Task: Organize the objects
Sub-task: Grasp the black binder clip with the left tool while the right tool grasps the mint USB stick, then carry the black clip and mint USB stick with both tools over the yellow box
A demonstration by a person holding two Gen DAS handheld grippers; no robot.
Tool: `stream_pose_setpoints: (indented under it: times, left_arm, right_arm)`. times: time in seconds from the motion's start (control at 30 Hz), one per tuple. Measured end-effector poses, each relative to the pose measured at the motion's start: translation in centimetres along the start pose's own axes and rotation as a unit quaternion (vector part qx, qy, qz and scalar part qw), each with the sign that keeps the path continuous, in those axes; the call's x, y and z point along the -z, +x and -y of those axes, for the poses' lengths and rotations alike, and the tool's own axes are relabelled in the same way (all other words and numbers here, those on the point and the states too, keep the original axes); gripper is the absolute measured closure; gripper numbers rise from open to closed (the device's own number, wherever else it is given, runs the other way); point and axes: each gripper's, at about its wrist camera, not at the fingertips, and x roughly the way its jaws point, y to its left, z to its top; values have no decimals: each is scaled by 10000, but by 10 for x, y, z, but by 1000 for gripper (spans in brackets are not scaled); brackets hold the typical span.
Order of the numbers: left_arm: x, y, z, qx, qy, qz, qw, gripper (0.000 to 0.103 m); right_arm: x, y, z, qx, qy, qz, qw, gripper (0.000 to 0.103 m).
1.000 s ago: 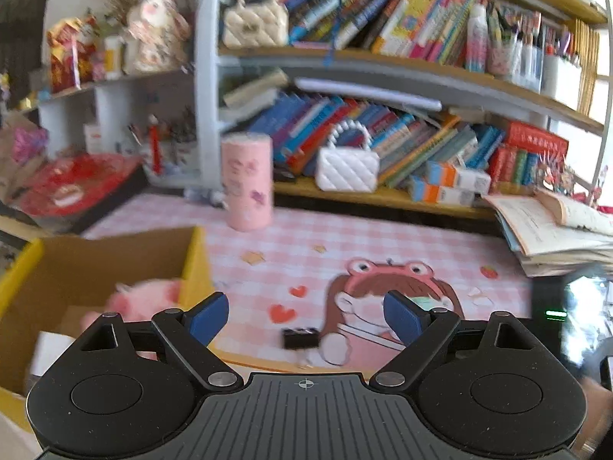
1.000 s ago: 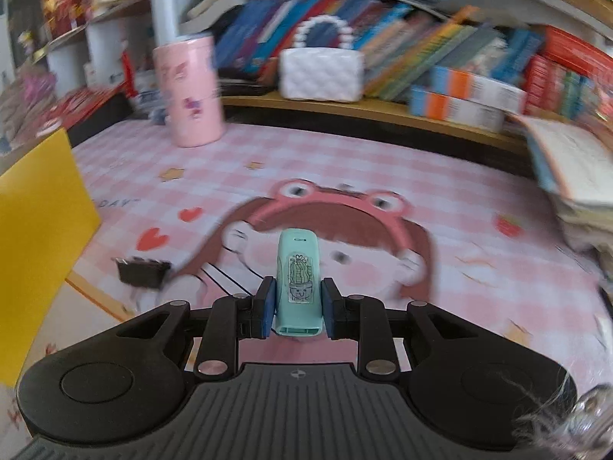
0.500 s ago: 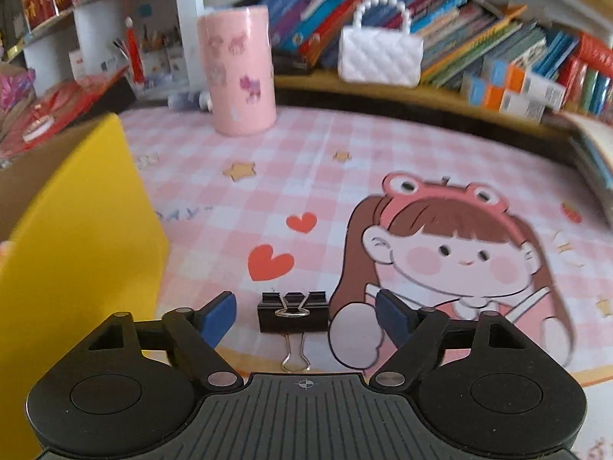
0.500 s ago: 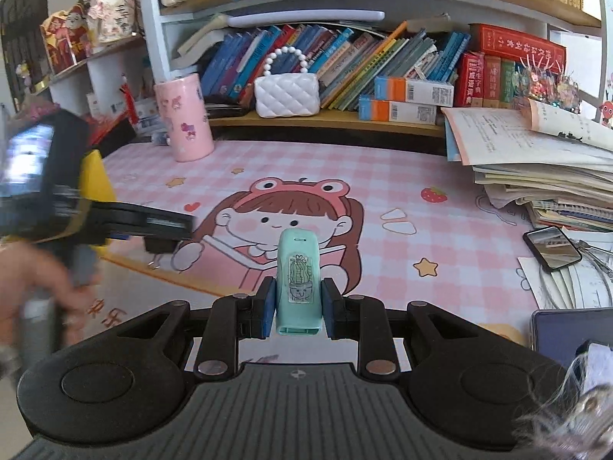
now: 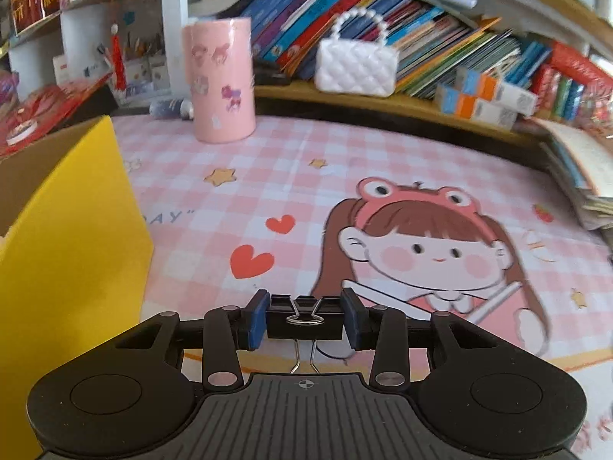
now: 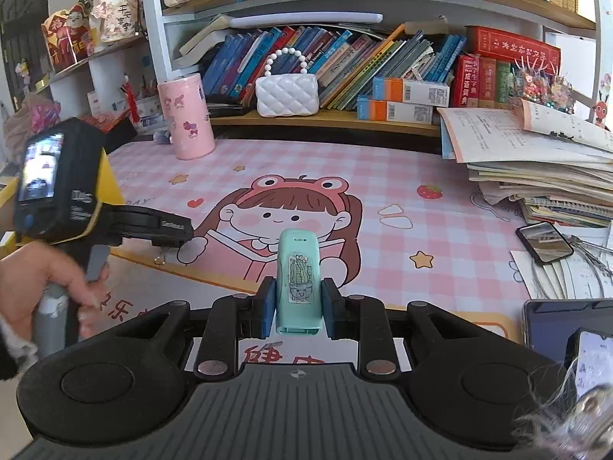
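Observation:
A black binder clip [image 5: 304, 322] with wire handles lies on the pink checked mat, and my left gripper [image 5: 304, 318] is shut on it, blue pads pressed against both ends. The right wrist view shows that left gripper [image 6: 168, 235] low over the mat's front left edge, held by a hand [image 6: 42, 287]. My right gripper [image 6: 298, 304] is shut on a mint-green stapler-like tool [image 6: 298, 280] with a cactus sticker, held above the mat's front edge.
A yellow cardboard box [image 5: 69, 253] stands just left of the left gripper. A pink cylinder [image 5: 222, 80] and a white quilted handbag [image 5: 354, 63] stand at the back by the bookshelf. Stacked papers [image 6: 536, 168], a phone [image 6: 546, 243] and a tablet [image 6: 567, 322] lie on the right.
The left gripper came down from beside the yellow box to the binder clip and its jaws shut on it. The right gripper drew back and up with the green tool still held.

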Motion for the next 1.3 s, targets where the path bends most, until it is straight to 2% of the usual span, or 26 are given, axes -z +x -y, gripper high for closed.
stream_pose_setpoints:
  times: [0.13,0.3,0.67,0.97,1.3]
  left_arm:
    - [4,-30,-1,337,8,202,9992,65]
    - [19,-59,-3,697,93,218,9973,65]
    - [61,-116,-29,1164,32,168,9931,65]
    - [83,-151,-76,1262,-76,129,9919,65]
    - [111,-192,-133,1146,-227,167,9930,65]
  right_arm:
    - [5,-5,-4,57,37,-69,10000,80]
    - [15,-12,-11,193,93,-177,9996,80]
    - [39,-31,-43,277,84,-458,9985,80]
    - [50,-49,-91,199,-103,-493,9985,80]
    - [65,-68,-160,-71,-386,-488,9980,80]
